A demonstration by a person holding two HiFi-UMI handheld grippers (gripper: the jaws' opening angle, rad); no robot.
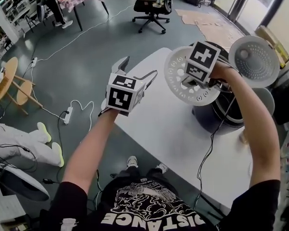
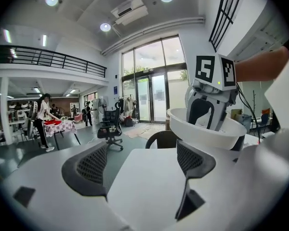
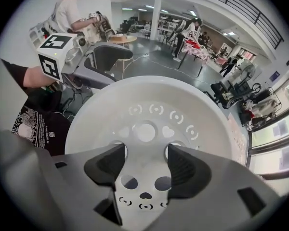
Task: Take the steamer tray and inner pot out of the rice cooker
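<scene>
Head view: right gripper (image 3: 144, 165) is grasping the white steamer tray (image 1: 176, 72), holding it tilted in the air over the table (image 1: 166, 129), beside the open rice cooker (image 1: 216, 117). Left gripper (image 2: 142, 165) is hovering released and empty.

Right gripper (image 3: 145, 166) holds the white steamer tray (image 3: 149, 105). Jaws are partly apart, pads either side of the tray's middle. Tray interior faces the camera: round holes, heart cutouts, a ring of small slots toward the rim. Left gripper (image 3: 98, 64) is just past the tray's upper-left rim, marker cube facing the camera. Grey floor (image 3: 154, 61) beyond.
</scene>
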